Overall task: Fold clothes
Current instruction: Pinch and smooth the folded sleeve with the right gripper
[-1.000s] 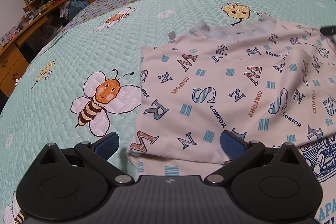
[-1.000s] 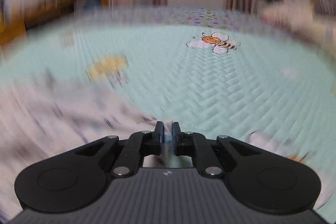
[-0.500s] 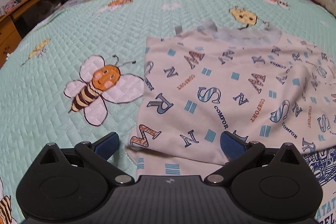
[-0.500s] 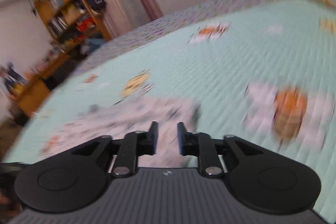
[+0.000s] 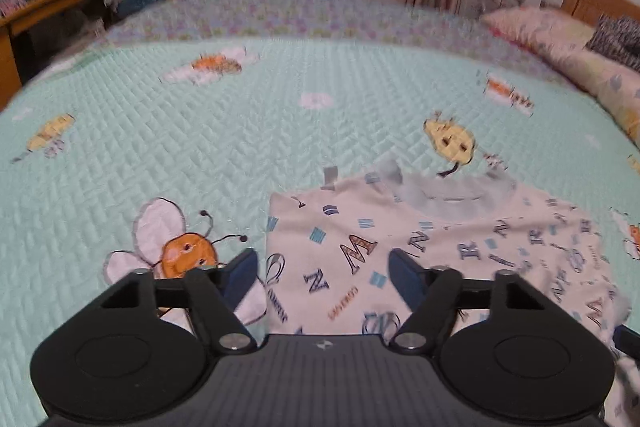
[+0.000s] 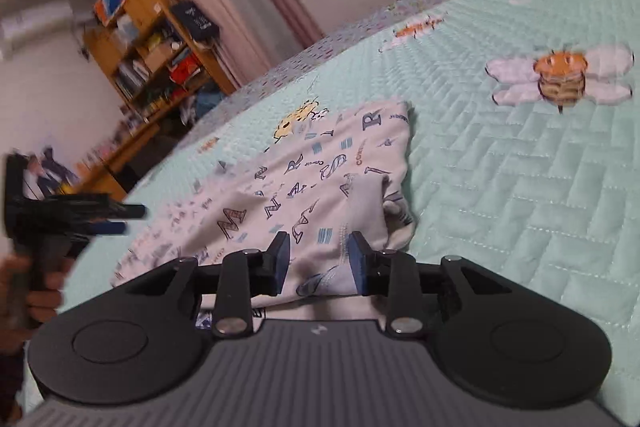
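Your right gripper point(image 6: 318, 263) has let go: 1 second ago its 2 fingers were pinched together on a bit of the letter-print shirt point(image 5: 432, 259), half a second ago they had parted slightly, and now they stand moderately apart with cloth lying between and beneath them but not clamped. Your left gripper point(image 5: 322, 277) has kept its fingers spread wide through all 3 moments and carries nothing; it has pulled back and tilted up, so more of the room shows and the shirt's near edge has slid under the tool body. The shirt lies on the mint bee-print quilt point(image 5: 200, 155), its pale blue collar point(image 5: 452, 197) on the far side, its left edge straight, and its right side doubled over into a rumpled fold seen in the right wrist view. I judge that 1 fold has just been laid and released, so the garment is partly folded, not yet a compact bundle; how many folds remain I cannot tell. As for containers, no basket, box or drawer for clothes is in view; only the bookshelf point(image 6: 160, 39) by the curtains holds books and boxes.
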Demonstrator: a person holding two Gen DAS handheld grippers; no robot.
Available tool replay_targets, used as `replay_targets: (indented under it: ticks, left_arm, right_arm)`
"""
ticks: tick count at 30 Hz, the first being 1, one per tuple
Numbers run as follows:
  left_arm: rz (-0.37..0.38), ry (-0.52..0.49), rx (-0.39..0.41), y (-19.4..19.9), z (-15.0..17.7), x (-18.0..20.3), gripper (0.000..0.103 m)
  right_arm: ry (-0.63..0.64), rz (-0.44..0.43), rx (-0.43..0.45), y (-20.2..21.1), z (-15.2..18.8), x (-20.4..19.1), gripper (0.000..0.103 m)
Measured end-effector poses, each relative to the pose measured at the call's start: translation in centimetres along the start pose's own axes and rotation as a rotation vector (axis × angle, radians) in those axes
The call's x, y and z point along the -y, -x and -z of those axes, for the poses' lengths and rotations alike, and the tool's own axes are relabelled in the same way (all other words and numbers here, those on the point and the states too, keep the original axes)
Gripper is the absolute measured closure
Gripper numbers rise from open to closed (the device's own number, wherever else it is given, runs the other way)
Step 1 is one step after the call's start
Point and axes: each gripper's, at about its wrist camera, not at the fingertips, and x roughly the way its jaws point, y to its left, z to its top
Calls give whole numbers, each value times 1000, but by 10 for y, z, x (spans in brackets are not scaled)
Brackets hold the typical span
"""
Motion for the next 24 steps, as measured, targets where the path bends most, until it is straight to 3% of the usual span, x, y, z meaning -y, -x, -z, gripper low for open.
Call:
replay_targets:
  ticks: [1, 9, 12, 14, 15, 20, 24]
  left_arm:
    - [-12, -10, -13, -6, -3, 0, 46]
    - [-109, -89, -115, -51, -24, -4, 46]
    - [-110, -130, -117, -54, -22, 1, 48]
    - [-109, -158, -116, -55, -21, 4, 71]
    - [-109, -172, -116, -56, -21, 6, 76]
    - [-104, -233, -114, -58, -16, 12, 90]
    - [-97, -251, -84, -51, -14, 10, 96]
  right_arm:
    - [-15, -10, 1, 0, 0, 3, 69]
    - [-89, -67, 11, 1, 5, 13, 69]
    - [-94, -74, 13, -1, 5, 12, 69]
    - [-100, -80, 15, -1, 4, 13, 69]
    - [-103, -83, 15, -1, 4, 14, 69]
    - [-106, -87, 18, 0, 4, 14, 69]
    - [-113, -95, 21, 0, 4, 15, 69]
